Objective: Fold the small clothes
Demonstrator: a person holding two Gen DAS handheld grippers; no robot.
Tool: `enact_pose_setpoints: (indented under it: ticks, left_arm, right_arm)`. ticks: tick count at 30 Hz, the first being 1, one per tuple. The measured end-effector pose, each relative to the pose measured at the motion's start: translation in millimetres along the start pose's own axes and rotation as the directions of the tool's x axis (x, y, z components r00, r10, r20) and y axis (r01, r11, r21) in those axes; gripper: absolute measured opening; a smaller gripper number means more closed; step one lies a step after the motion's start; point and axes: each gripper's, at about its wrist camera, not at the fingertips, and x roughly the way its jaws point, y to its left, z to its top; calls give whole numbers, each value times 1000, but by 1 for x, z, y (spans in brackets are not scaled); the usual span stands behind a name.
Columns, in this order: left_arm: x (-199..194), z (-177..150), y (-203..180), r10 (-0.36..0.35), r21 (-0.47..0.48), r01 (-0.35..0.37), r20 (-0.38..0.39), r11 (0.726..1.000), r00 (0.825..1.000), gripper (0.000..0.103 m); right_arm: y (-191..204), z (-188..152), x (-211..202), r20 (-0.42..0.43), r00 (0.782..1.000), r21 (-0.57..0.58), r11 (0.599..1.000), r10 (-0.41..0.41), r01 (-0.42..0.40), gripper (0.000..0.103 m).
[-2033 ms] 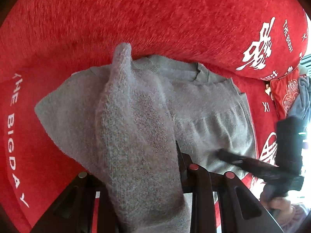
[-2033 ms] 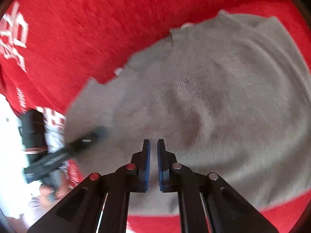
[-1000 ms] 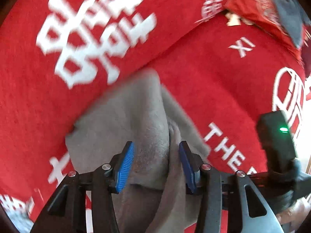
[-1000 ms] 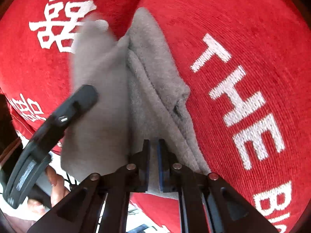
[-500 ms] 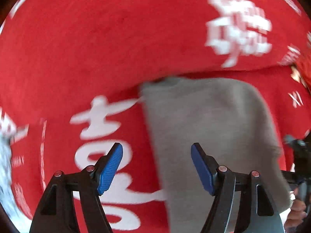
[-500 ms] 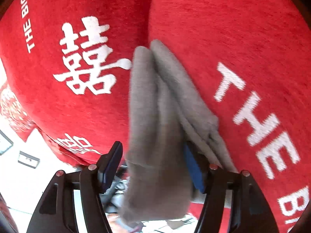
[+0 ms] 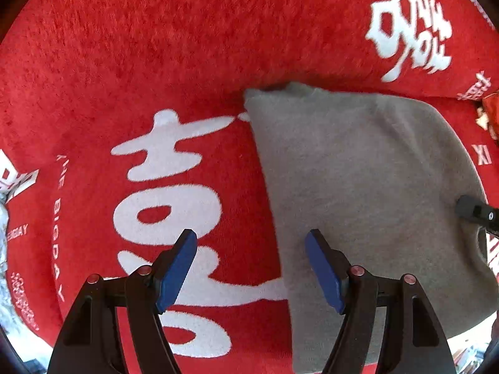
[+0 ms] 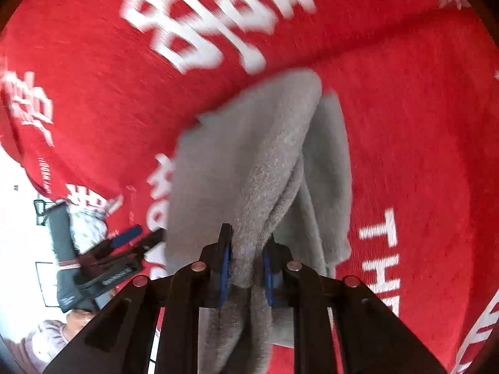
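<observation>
On the red cloth [image 7: 187, 46], beside its large white character [image 7: 174, 205], the grey sweater [image 7: 368, 187] is lying folded. Left gripper [image 7: 251, 249] is hovering spread wide, straddling the sweater's left edge, nothing pinched. Right gripper [image 8: 246, 249] is closing its jaws on a gathered fold at the sweater's opposite side.

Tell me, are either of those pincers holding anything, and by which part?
The right gripper is closing on a bunched fold at the edge of the grey knitted sweater. The left gripper is open, holding nothing.
</observation>
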Motion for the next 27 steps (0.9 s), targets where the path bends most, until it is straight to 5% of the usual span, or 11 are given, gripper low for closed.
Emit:
enact_pose_setpoints:
  ticks: [4, 6, 10, 12, 15, 22, 23, 26, 27]
  left_arm:
    - [9, -7, -7, 14, 39, -13, -14, 999, 1000, 74]
    - [12, -10, -3, 23, 23, -23, -8, 999, 1000, 85]
    - [13, -21, 13, 52, 7, -51, -37, 999, 998, 85]
    - [15, -32, 22, 71, 7, -71, -71, 997, 995, 85]
    - [3, -45, 32, 45, -17, -46, -65, 999, 997, 85]
    - [-10, -65, 5, -62, 12, 63, -81, 998, 995, 85]
    - [-9, -67, 0, -66, 16, 68, -86, 998, 994, 85]
    - [1, -72, -13, -71, 18, 74, -101, 997, 992, 85]
    - [6, -74, -15, -59, 18, 61, -107, 998, 992, 85]
  right_arm:
    - [-37, -9, 6, -8, 1000, 133, 991, -6, 7, 19]
    - [-53, -14, 23, -48, 999, 133, 991, -24, 30, 19]
    - [-57, -13, 15, -25, 999, 138, 990, -26, 29, 21]
    - [-54, -14, 7, -33, 995, 131, 987, -94, 97, 35]
    - [-52, -22, -15, -18, 986, 110, 980, -164, 165, 44]
    - [-23, -49, -50, -16, 996, 0, 996, -87, 87, 44]
    - [-18, -53, -46, -45, 995, -27, 996, -89, 88, 41]
    - [-11, -62, -31, -91, 983, -105, 983, -158, 148, 6]
    - [-12, -64, -28, -85, 980, -115, 979, -181, 171, 6]
